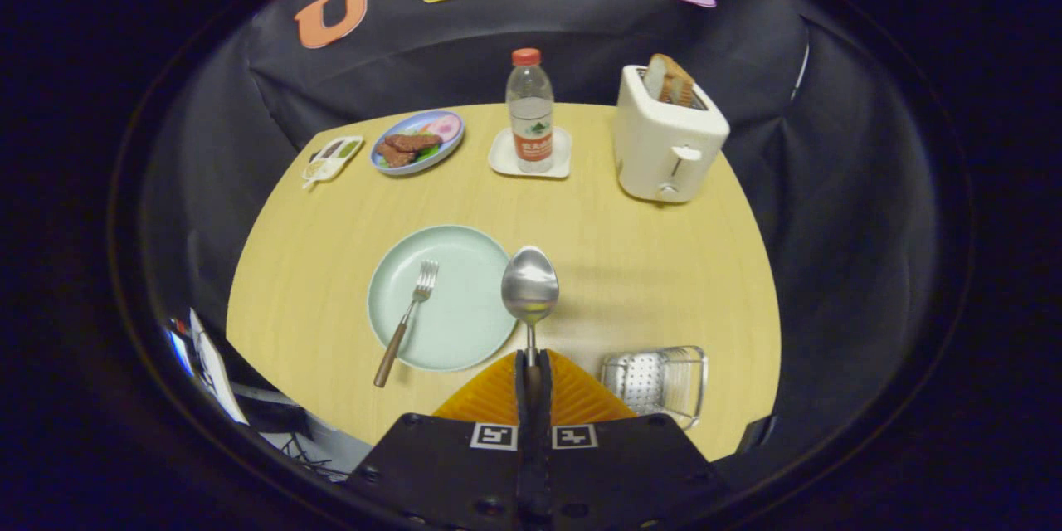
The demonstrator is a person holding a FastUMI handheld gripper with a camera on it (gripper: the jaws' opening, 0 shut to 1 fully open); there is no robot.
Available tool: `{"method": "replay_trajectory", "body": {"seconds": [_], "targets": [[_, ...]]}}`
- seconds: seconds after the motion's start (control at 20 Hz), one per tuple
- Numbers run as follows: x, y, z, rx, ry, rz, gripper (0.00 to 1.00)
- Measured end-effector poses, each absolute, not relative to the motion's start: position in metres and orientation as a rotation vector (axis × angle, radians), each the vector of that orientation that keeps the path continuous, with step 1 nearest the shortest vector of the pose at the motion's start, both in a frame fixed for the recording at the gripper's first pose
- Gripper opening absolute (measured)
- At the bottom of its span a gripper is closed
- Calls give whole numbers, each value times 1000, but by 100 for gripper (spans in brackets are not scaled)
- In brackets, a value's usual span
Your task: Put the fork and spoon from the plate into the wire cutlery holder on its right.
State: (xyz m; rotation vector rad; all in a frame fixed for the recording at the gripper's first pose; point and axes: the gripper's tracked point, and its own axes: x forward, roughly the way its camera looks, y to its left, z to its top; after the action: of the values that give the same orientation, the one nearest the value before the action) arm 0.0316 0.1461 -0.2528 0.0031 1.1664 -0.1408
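Black cloth drapes the booth behind a pale wood-grain worktop (630,265) with a rounded near edge. Tongs (531,365) closed on the spoon (530,286), both fingers pinching its thin handle low down; bowl stands up ahead of the fingertips, lifted, seen over the right rim of the pale green plate (465,253). Fork (406,319) lies on that plate, tines away, wooden handle overhanging the near rim. Wire cutlery holder (660,382) sits just right of the fingers, near the worktop's front edge, looks empty. Judgement: spoon in hand, fork not yet taken; roughly the first half under way. Risks: grip is on a narrow stem, so the heavy bowl could pivot or slip if swung fast; holder is light wire and close to the edge, so a handle striking its rim could nudge it off or tip it. Spoon must be turned to drop in. Far side: white toaster (668,141) with bread in its slots, water bottle (530,112) on a square coaster, blue plate of food (417,141), small sauce dish (332,158).
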Motion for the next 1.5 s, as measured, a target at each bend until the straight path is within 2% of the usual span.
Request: {"method": "replay_trajectory", "body": {"seconds": [0.3,0.85,1.15,1.3,1.4,1.5], "targets": [[-17,82,-223,33,1307,-213,0],[-47,68,-253,105,1502,-234,1],[-46,68,-262,146,1533,-262,1],[-38,67,-266,169,1510,-282,10],[-31,66,-264,165,1483,-297,5],[-19,70,-259,160,1430,-298,13]]}}
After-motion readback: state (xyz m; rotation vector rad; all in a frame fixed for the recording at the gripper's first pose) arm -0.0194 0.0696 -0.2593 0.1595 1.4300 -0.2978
